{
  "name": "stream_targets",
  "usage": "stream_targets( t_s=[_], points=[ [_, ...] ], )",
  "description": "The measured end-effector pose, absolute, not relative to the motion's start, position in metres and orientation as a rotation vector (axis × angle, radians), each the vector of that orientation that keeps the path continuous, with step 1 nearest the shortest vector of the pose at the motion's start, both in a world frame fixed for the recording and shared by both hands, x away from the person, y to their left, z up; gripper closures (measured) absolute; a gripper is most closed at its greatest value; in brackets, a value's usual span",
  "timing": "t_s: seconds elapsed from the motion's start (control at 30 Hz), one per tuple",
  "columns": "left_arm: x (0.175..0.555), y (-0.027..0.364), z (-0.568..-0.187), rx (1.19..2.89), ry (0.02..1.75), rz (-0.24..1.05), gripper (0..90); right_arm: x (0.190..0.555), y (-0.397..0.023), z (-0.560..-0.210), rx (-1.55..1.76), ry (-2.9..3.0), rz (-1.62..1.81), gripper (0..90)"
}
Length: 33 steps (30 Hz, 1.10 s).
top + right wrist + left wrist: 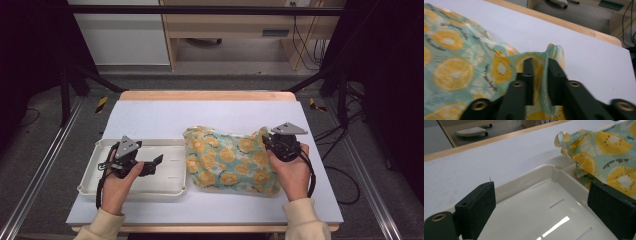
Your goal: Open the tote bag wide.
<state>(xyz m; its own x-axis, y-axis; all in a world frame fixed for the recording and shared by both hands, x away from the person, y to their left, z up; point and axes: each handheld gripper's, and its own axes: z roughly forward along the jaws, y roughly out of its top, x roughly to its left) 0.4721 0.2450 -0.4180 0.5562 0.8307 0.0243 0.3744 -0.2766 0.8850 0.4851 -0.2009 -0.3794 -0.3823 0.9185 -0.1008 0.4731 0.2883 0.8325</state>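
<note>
A teal cloth (230, 160) printed with yellow citrus slices lies bunched on the white table, right of centre. My right gripper (271, 143) is at the cloth's right edge, shut on a raised fold of it; in the right gripper view the two black jaws (540, 63) pinch the fabric (456, 62) between them. My left gripper (153, 165) hovers over a cream plastic tray (170, 189), and its jaws stand wide open with nothing between them (541, 195). The tray's slotted floor and rim (529, 178) lie below, with the cloth (609, 152) just past the tray's corner.
The white table top (200, 115) has a wooden far edge (205, 95). Black frame legs stand at both back corners, and cables trail on the floor to the right. Cabinets stand beyond the table.
</note>
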Motion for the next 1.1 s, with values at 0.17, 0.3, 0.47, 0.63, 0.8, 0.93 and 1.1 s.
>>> stream_targets(
  t_s=[0.17,0.3,0.47,0.63,0.8,0.93,1.1],
  points=[
    [0.472,0.245,-0.418,1.872,0.985,0.625,8.5,0.456,-0.202,-0.381,1.201,1.958,1.095,89.5],
    [0.471,0.243,-0.418,1.88,0.976,0.623,8.8,0.418,-0.204,-0.39,1.16,1.929,1.175,90.0],
    [0.469,0.237,-0.418,1.897,0.955,0.62,8.9,0.382,-0.208,-0.412,1.162,1.952,1.252,90.0],
    [0.467,0.229,-0.416,1.912,0.921,0.602,9.0,0.364,-0.211,-0.431,1.177,2.01,1.241,90.0],
    [0.462,0.218,-0.409,1.922,0.871,0.598,9.7,0.361,-0.211,-0.446,1.18,2.128,1.126,90.0],
    [0.457,0.204,-0.402,1.939,0.815,0.611,10.5,0.361,-0.211,-0.451,1.203,2.162,1.089,90.0],
    [0.457,0.182,-0.396,1.999,0.723,0.614,11.5,0.361,-0.214,-0.452,1.195,2.165,1.091,90.0]
  ],
)
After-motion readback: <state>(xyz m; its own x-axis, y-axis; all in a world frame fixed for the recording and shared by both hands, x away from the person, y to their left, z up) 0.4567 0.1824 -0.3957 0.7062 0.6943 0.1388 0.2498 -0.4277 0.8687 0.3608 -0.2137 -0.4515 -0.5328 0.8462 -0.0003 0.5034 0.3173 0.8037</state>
